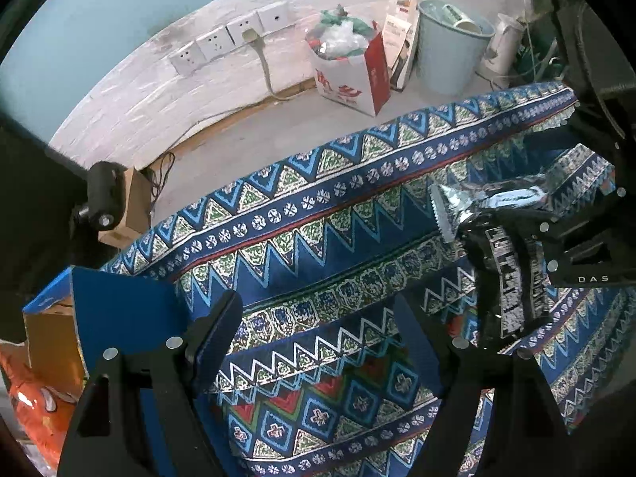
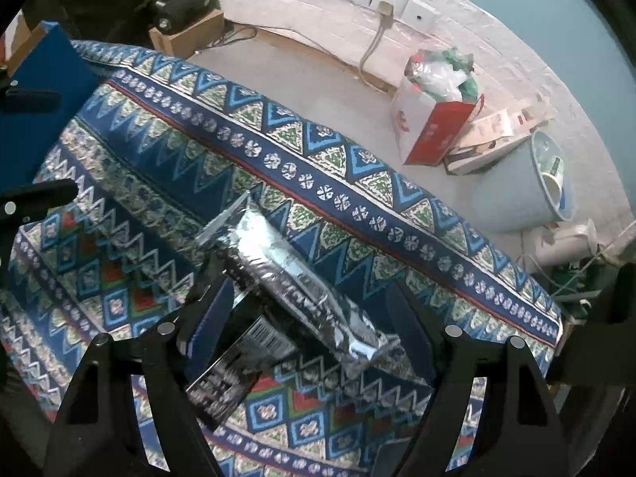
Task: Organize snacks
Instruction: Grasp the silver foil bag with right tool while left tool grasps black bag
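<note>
Right gripper (image 2: 306, 326) stands wide open over the patterned cloth (image 2: 349, 183) covering the surface, with a silver foil snack pack (image 2: 286, 274) lying slantwise between its fingers; whether either finger touches the foil I cannot tell. Under the pack's near end, toward the gripper's left finger, a dark sachet (image 2: 226, 381) with a barcode and white print sticks out. Left gripper (image 1: 318, 338) is also spread wide and holds nothing, only cloth ahead of it; the same foil pack (image 1: 497, 202) sits off to its right, by the other tool. To its left, a blue carton (image 1: 115, 314) with an open flap and an orange bag (image 1: 35, 397) below it. Judgement on handling: the foil pack looks light, crinkly and slick, soft enough to dent, contents possibly crushable. Best taken across the middle of its long body, not by the flat serrated end seal, which would flop. The sachet beneath may drag along. Bin and paper bag stand on the floor beyond.
</note>
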Tool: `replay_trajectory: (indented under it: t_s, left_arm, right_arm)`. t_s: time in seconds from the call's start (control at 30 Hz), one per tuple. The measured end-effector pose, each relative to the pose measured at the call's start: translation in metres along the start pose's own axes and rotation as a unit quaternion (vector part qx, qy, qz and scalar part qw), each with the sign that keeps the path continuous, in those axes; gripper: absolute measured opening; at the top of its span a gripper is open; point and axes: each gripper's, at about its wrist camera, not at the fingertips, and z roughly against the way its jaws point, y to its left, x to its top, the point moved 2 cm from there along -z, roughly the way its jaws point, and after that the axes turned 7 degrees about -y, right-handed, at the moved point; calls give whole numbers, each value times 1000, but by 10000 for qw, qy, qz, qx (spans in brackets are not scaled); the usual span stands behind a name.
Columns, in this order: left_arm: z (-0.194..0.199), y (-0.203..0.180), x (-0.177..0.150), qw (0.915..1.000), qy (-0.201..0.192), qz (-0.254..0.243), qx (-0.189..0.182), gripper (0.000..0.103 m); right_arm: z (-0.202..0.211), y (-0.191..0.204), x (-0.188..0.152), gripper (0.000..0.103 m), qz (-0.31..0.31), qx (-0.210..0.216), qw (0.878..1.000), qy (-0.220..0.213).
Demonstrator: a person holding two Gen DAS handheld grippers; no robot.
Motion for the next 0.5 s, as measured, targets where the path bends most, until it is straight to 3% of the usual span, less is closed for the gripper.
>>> replay_trajectory:
  t_s: [0.27,0.5]
  left_arm:
    - [-11,-3,2,9998,147,66,-126,80]
    - [-10,-15,2,9997,183,-2,-185,80]
  right_arm:
    - [-22,-1,-2,67,94,124,9998,155]
    - [-31,-10,-15,33,-175,153,9993,296]
